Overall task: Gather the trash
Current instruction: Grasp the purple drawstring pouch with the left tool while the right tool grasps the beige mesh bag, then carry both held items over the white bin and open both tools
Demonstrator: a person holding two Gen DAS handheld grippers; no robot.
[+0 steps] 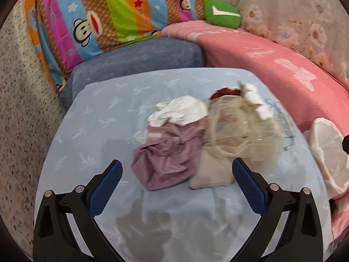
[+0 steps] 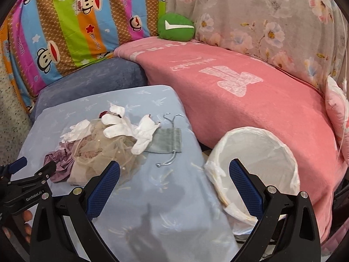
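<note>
The left gripper (image 1: 177, 170) hung above the near edge of a pale blue cushion (image 1: 104, 113), its fingers (image 1: 106, 185) spread wide and gripping nothing; the right gripper (image 2: 174, 172) was likewise released, its fingers (image 2: 104, 185) wide apart, one over the cushion's right edge and the other over the bin (image 2: 257, 152).

The trash lay in a heap near the middle of the cushion; a crumpled purple cloth (image 1: 168, 163) sat at the near left of the heap, touching a beige mesh bag (image 1: 235, 135) on its right; white tissues (image 1: 183, 111) rested on top of both, and something dark red (image 1: 224, 92) showed at the far side of the heap. A small grey drawstring pouch (image 2: 168, 140) lay flat towards the cushion's right edge, partly under a tissue, its cord trailing towards the near edge.

The bin, round and lined with a white plastic bag (image 2: 216, 170), stood just beside the cushion's right edge, against a pink blanket (image 2: 250, 109); it looked unfilled as far as its inside showed. A green pillow (image 2: 175, 27) sat at the blanket's far edge, between a striped cartoon quilt (image 2: 65, 32) and a floral cover (image 2: 272, 21).
</note>
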